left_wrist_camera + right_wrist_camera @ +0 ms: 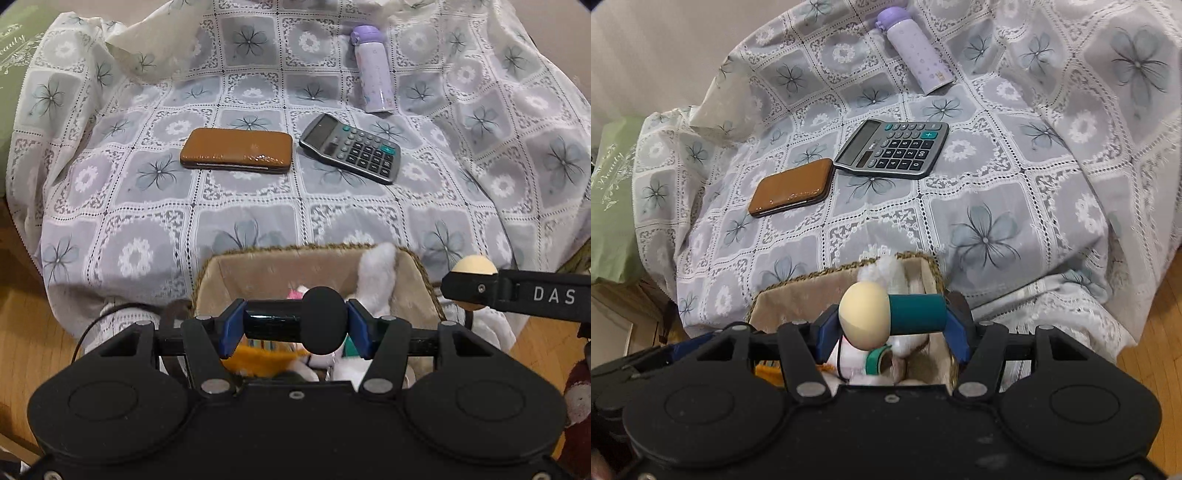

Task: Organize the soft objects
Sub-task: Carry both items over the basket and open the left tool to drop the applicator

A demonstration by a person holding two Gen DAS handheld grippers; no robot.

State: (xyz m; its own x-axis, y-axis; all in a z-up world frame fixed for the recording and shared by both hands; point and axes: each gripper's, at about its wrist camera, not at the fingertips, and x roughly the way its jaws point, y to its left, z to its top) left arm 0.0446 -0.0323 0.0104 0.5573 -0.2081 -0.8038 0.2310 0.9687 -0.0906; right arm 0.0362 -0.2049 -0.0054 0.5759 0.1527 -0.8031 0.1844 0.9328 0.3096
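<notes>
The left gripper (293,326) is clamped across a toy microphone with a black foam head (325,319) and a dark handle lying crosswise between the blue pads (231,334). The right gripper (892,319) is clamped on a second toy microphone, this one with a cream head (864,315) and a teal handle, also held crosswise; in the left wrist view its cream head (474,271) shows at the right edge, beside the black finger marked DAS. Both grippers hang over a woven basket (210,273) with a beige lining, which sits at the near edge of the bench (258,206). Inside the basket lie soft toys: a white plush (376,273) leaning against the right wall, something yellow (258,360) low at the left, and a bit of pink; the grippers hide most of them. In the right wrist view the basket (783,291) shows the white plush (882,269) near its far rim. The bench is draped in a grey-and-white floral lace cloth. On it, well beyond the basket, lie a brown case (236,149), a grey calculator (351,147) just beside it to the right, and farther back a lilac bottle (371,70) on its side. A green bag (14,74) stands at the left edge, and wooden floor shows at the lower corners.
</notes>
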